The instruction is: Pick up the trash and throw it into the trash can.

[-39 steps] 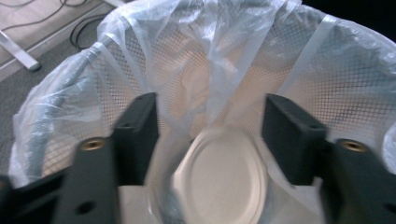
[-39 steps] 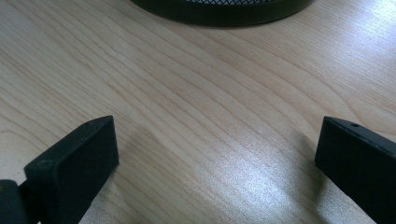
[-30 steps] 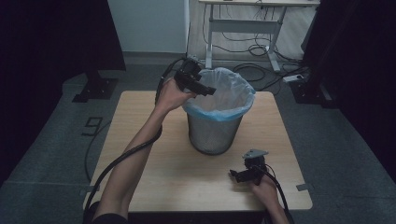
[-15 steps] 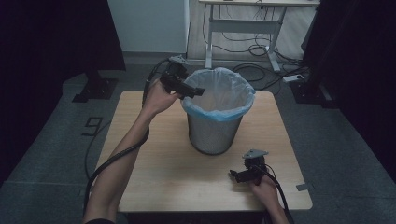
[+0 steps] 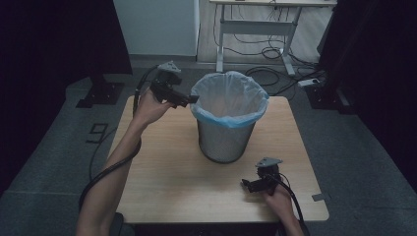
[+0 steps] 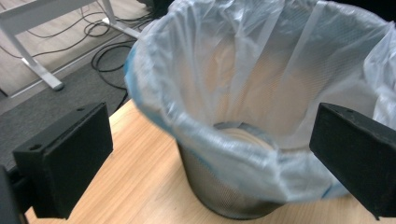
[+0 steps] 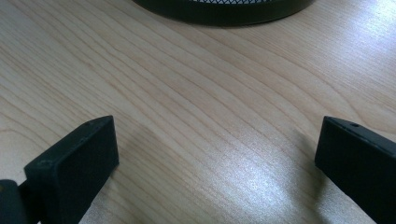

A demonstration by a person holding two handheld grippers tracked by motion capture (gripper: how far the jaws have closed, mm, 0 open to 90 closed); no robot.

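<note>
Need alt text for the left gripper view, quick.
A mesh wastebasket lined with a translucent plastic bag stands on a wooden table, seen between the left tongs' two open black jaws. Cables lie on the floor behind.

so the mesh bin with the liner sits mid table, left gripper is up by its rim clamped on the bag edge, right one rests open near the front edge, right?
Not quite: the left gripper is not clamped on the bag. The left gripper view shows its jaws wide apart with nothing between them, just short of the rim. The bin sits mid table, and the right gripper rests open near the front edge.
</note>
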